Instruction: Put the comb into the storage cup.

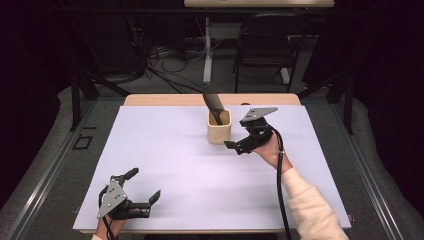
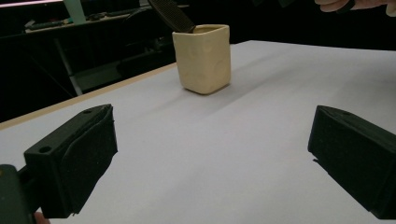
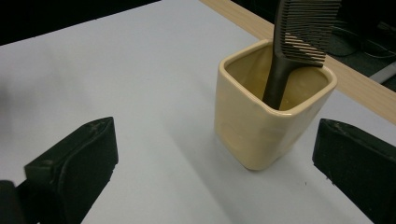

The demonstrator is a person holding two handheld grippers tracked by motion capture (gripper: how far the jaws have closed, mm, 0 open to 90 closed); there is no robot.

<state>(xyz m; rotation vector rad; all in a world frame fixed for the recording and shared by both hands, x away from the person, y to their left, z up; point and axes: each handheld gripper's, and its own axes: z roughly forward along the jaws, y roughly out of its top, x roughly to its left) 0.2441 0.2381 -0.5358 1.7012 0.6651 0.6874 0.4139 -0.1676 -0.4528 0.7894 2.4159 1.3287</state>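
You had the comb standing handle-down in the cream cup, and that was why your right gripper sat just beside the cup with nothing in it. Its jaws were spread wide, pads clear of the ceramic on both sides, and in the right gripper view the cup stood between and beyond them, untouched. The comb leaned against the cup's far rim, teeth up and out over the edge. That lean made sense: the handle was narrow, the cup was roomy, so the comb rested wherever the rim caught it.

The cup itself stood upright on the white table, toward the far side, near the wooden edge. From the high view, your right hand held its gripper low and level, jaws pointing at the cup's side rather than down into it. My read was that you were done with the drop and giving the comb room, so a stray jaw wouldn't knock the cup.

Your left gripper was parked well apart, at the near left of the table, jaws open too and holding nothing. In the left gripper view the cup and the dark comb showed far off across bare table. It looked like a resting spot, out of the right hand's way, since a one-handed placement needed no second grip.

The risk I judged was the lean: a nudge to the cup could tip the comb out.
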